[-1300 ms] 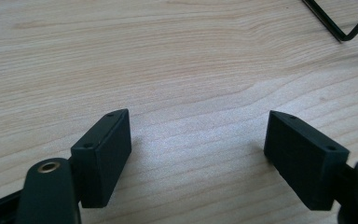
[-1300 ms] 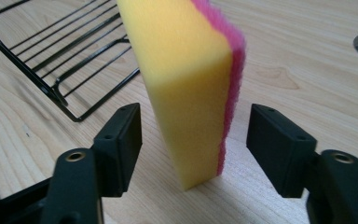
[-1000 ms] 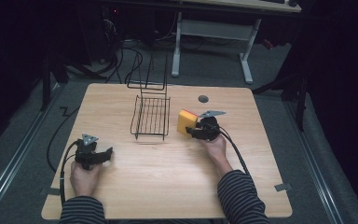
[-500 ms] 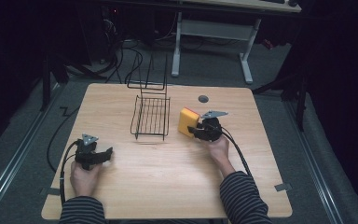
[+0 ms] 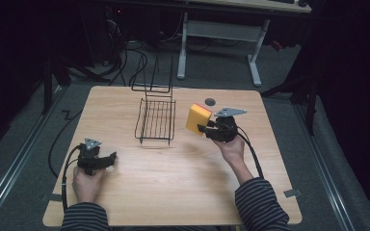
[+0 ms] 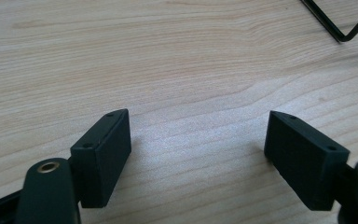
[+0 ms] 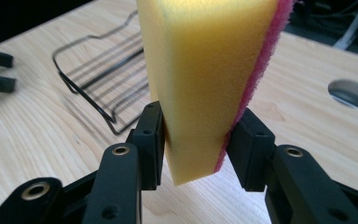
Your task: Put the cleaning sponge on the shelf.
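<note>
A yellow sponge [image 5: 197, 118] with a pink scrub side is held upright just above the wooden table [image 5: 183, 183], to the right of a black wire rack [image 5: 156, 120]. My right gripper [image 5: 203, 129] is shut on its lower end. In the right gripper view the pads [image 7: 151, 140] squeeze the sponge [image 7: 205, 70] from both sides, and its bottom edge hangs clear of the wood. My left gripper [image 5: 110, 159] rests low at the table's front left. Its jaws stand wide open in the left gripper view [image 6: 198, 154], with bare wood between them.
The wire rack [image 7: 102, 70] lies flat with its back raised, near the table's middle, and one corner of it shows in the left gripper view [image 6: 340, 23]. A round cable hole [image 5: 210, 101] sits behind the sponge. Desk legs and cables stand on the floor beyond the table.
My right gripper has lifted the sponge a little off the table beside the rack. The left hand has stayed put.
</note>
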Available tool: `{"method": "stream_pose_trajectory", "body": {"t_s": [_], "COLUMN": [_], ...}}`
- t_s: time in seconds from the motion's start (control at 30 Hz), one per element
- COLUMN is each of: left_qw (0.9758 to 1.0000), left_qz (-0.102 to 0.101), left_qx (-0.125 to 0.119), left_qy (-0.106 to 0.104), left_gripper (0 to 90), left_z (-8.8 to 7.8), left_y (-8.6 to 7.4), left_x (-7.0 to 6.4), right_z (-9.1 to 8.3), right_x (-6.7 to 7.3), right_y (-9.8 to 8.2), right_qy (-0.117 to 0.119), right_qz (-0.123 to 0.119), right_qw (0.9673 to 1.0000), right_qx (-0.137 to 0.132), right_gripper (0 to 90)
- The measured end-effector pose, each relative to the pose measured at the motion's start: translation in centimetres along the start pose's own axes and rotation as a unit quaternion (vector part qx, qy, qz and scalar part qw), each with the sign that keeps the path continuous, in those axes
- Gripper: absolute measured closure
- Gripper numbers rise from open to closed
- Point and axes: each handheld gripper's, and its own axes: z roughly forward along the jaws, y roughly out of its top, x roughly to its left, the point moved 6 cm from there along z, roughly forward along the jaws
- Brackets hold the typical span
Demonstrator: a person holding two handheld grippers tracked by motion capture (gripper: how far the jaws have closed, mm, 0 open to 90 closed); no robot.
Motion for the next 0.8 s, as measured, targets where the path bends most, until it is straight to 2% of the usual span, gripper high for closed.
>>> {"method": "stream_pose_trajectory", "body": {"t_s": [0.23,0.43,0.8], "left_qw": [1.0000,1.0000,1.0000], "left_qz": [0.000,0.000,0.000], "left_qx": [0.000,0.000,0.000], "left_qy": [0.000,0.000,0.000], "left_gripper": [23.2,23.2,23.1], "left_z": [0.0,0.0,0.0], "left_y": [0.0,0.0,0.0], "left_x": [0.0,0.0,0.0], "right_z": [-0.3,0.2,3.4], "right_x": [1.5,2.3,3.8], "right_y": [1.7,2.8,4.5], "right_qy": [0.014,0.020,0.028], "right_qz": [-0.015,-0.023,-0.030], "right_qw": [0.9998,0.9995,0.9991], "right_qx": [-0.006,-0.008,-0.002], "right_gripper": [59.9,59.9,59.9]}}
